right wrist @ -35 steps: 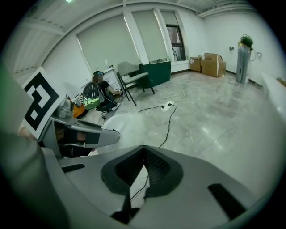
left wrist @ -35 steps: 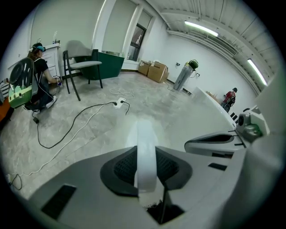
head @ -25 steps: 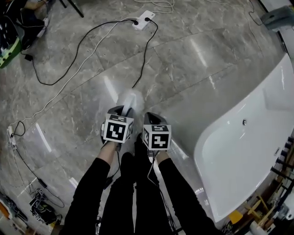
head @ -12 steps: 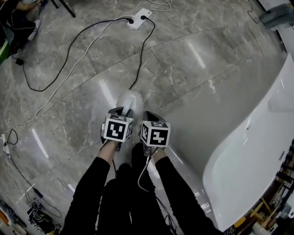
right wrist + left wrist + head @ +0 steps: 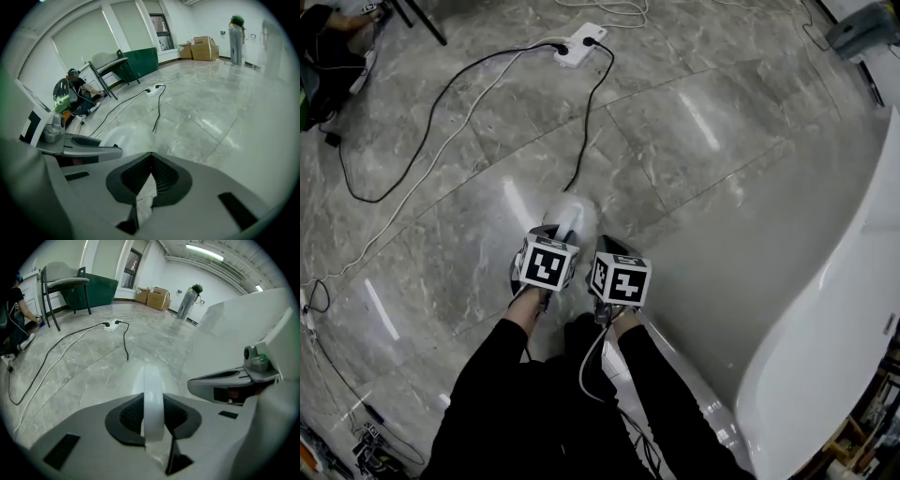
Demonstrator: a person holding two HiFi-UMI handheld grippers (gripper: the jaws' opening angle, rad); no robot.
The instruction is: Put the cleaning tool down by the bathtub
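Left claw (image 5: 153, 402) is clamped on the cleaning tool (image 5: 152, 378), a white rounded thing pinched edge-on between the pads. Its long axis runs straight ahead out of the claw. Right claw (image 5: 151, 157) is pinched closed with nothing in it, just beside the left one. Both hang above the grey surface (image 5: 469, 216). The bathtub (image 5: 839, 347) sits along the surface's right edge, so I'd say the tool has to go right and down. The empty right claw is actually the nearer one. The tub's inside is out of frame, so no idea what's in it.
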